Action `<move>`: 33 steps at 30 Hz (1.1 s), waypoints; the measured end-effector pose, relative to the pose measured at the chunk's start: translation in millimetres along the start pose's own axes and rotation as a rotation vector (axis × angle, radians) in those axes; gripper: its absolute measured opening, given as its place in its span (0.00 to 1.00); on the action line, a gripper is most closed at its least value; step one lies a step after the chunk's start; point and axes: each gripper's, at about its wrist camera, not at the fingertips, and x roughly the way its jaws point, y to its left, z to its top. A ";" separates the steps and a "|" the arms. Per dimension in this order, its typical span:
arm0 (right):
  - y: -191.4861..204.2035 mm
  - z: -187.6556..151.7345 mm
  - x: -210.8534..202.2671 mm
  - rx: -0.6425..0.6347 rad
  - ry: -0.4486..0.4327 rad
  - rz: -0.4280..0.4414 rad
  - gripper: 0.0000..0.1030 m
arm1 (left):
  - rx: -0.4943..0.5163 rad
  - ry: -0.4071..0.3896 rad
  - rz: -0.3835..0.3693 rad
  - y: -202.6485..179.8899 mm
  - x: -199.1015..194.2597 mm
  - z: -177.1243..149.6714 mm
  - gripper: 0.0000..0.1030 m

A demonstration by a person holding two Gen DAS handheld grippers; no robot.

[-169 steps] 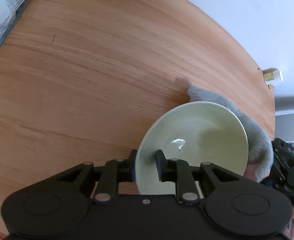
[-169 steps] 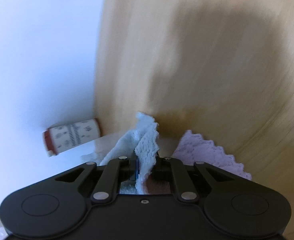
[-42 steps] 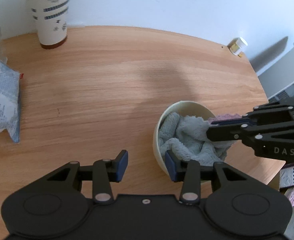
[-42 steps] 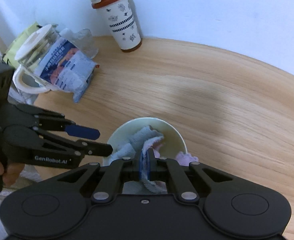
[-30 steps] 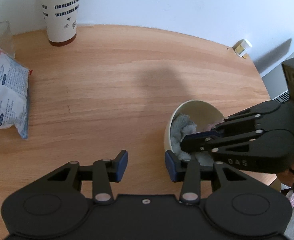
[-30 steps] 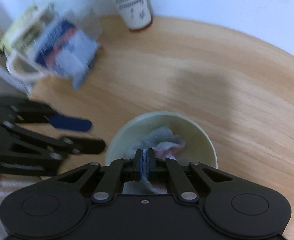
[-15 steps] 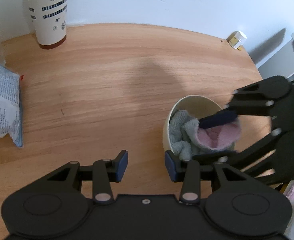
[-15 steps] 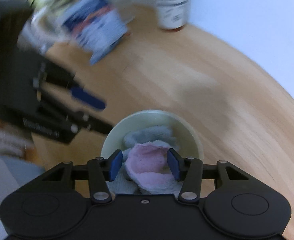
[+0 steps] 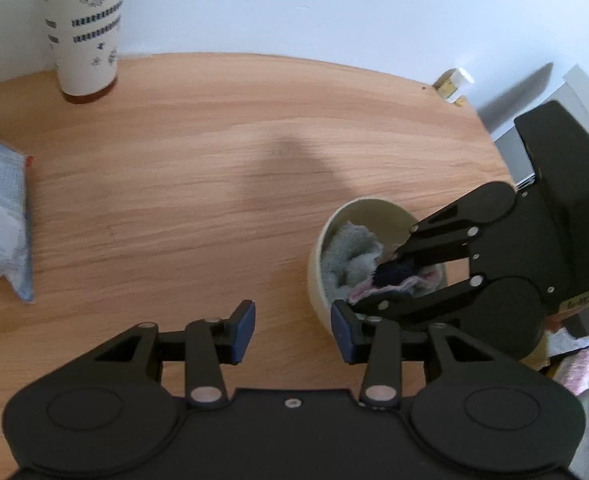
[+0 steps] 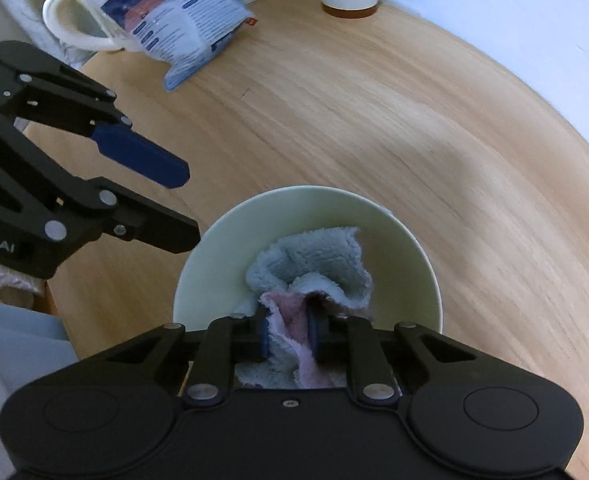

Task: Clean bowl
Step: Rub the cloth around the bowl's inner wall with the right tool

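A pale green bowl (image 10: 394, 232) stands on the wooden table (image 9: 214, 184) near its right edge; it also shows in the left wrist view (image 9: 318, 264). A grey and pink cloth (image 10: 314, 268) lies bunched inside it. My right gripper (image 10: 288, 332) reaches into the bowl from above and is closed on a pink fold of the cloth. My left gripper (image 9: 292, 330) is open and empty, just left of the bowl, its right finger close beside the bowl's outer wall.
A tall white patterned cup (image 9: 82, 32) stands at the back left by the wall. A blue and white packet (image 10: 186, 28) and a glass jug (image 10: 78, 24) lie at the table's left end. A small bottle (image 9: 452, 86) sits at the far right edge.
My right gripper was open over the cloth half a second ago and has closed on its pink fold, lower in the bowl. The left gripper has stayed open beside the bowl.
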 end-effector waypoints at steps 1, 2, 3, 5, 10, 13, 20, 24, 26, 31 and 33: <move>-1.4 -1.0 -2.8 0.016 -0.010 0.005 0.13 | -0.010 0.008 -0.017 0.7 1.6 0.8 0.35; -3.8 -2.4 -7.9 0.039 -0.026 0.014 0.13 | -0.020 0.008 -0.038 1.9 1.9 1.2 0.28; -6.1 -3.6 -13.4 0.061 -0.044 0.023 0.13 | -0.026 0.009 -0.053 2.3 2.1 1.6 0.27; -10.5 -5.2 -25.0 0.101 -0.084 0.046 0.13 | -0.023 0.012 -0.061 1.0 2.8 2.0 0.23; -22.7 -3.4 -39.1 0.187 -0.154 0.109 0.13 | -0.043 0.037 -0.093 0.8 10.6 1.4 0.13; -24.7 2.3 -32.4 0.204 -0.179 0.141 0.13 | -0.033 0.029 -0.083 -1.9 10.7 0.2 0.12; -30.6 2.4 -17.1 0.219 -0.166 0.170 0.13 | 0.015 0.031 -0.059 -4.4 12.7 -1.1 0.13; -30.9 8.9 -5.4 0.216 -0.132 0.161 0.13 | 0.019 0.030 -0.050 -5.2 13.7 0.4 0.14; -32.0 11.1 -1.9 0.221 -0.113 0.157 0.12 | 0.006 0.028 -0.053 -4.8 13.9 1.3 0.14; -21.5 17.0 3.7 0.144 -0.013 0.080 0.12 | 0.010 0.028 -0.034 -11.8 15.4 3.1 0.13; -16.6 17.1 1.3 0.107 0.022 0.035 0.12 | 0.003 0.031 -0.029 -11.9 16.5 4.4 0.13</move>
